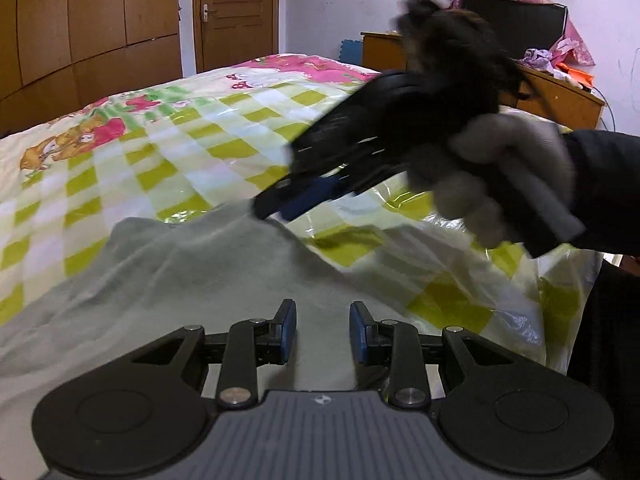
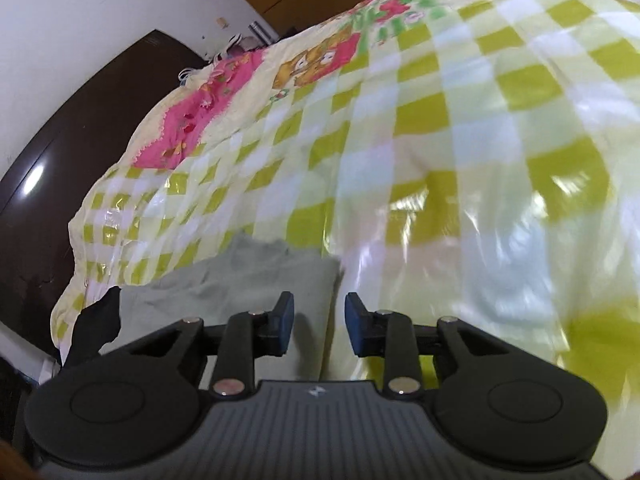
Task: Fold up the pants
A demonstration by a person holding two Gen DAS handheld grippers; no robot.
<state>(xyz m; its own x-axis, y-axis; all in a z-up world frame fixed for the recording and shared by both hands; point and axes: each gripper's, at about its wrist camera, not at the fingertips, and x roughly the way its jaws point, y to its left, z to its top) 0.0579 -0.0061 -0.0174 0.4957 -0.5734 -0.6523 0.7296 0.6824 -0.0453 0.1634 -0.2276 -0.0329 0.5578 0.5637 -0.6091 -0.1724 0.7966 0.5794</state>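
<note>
Left gripper [image 1: 323,332]: black linkage, 2 blue-padded fingers [image 1: 287,330], jaws apart with a clear gap, nothing between the pads. Tilted downward over the pale grey-green soft fabric pants [image 1: 192,264], which lie rumpled on the bed directly under and ahead of it. Whether the fingertips touch the cloth cannot be told.

Right gripper [image 2: 319,326]: same build, jaws apart, nothing clamped. In its own view it angles down at the bed, the left finger over the edge of the pants [image 2: 236,280] and the right finger over bare bed cover. In the left wrist view the right gripper [image 1: 276,206] is blurred, reaching in from the right side, its tips at the far raised edge of the pants; contact cannot be confirmed through the blur.

Right hand [image 1: 504,184]: light grey glove wrapped around the gripper handle, dark sleeve [image 1: 604,192] behind it.

Pants sit at the near edge of the glossy yellow-green and white checked bed cover [image 1: 168,152] with pink cartoon print toward the far end. A dark scrap of cloth [image 2: 100,324] shows at the pants' near-left corner in the right wrist view.

Beyond the bed: brown wooden door [image 1: 236,12], wooden wardrobe panels [image 1: 88,20], a wooden cabinet [image 1: 560,96] on the right heaped with pink cloth [image 1: 568,46].
</note>
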